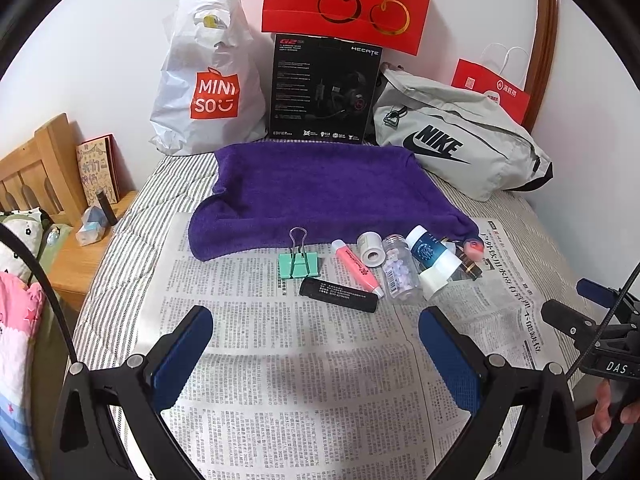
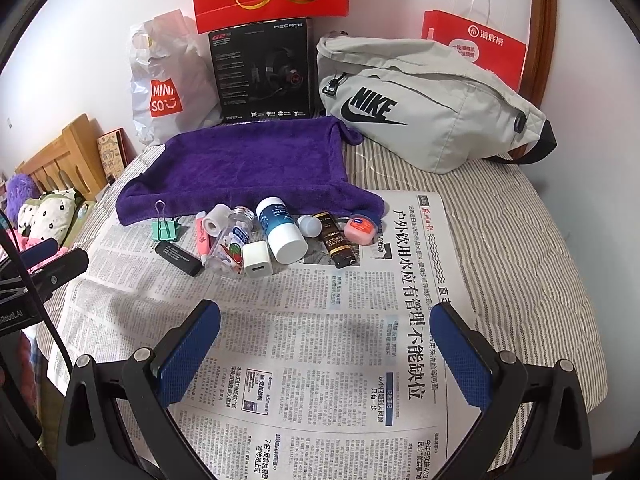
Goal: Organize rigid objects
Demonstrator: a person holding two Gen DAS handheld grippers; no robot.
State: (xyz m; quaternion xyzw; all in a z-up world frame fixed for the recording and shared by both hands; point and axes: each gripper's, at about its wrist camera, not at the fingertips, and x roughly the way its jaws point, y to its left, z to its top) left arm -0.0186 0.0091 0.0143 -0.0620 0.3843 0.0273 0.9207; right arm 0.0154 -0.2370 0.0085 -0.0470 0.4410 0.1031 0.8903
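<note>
Left wrist view: left gripper [image 1: 316,344] hovers over newspaper [image 1: 280,380], jaws spread.

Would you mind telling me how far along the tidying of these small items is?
Nothing looks done yet: the purple towel lies bare. Nothing is in hand: the left gripper and right gripper hover over the newspaper with jaws wide apart. Everything is left: the green binder clip, black USB stick, white charger, blue-and-white bottle and pink tin sit clustered at the towel's edge.
</note>
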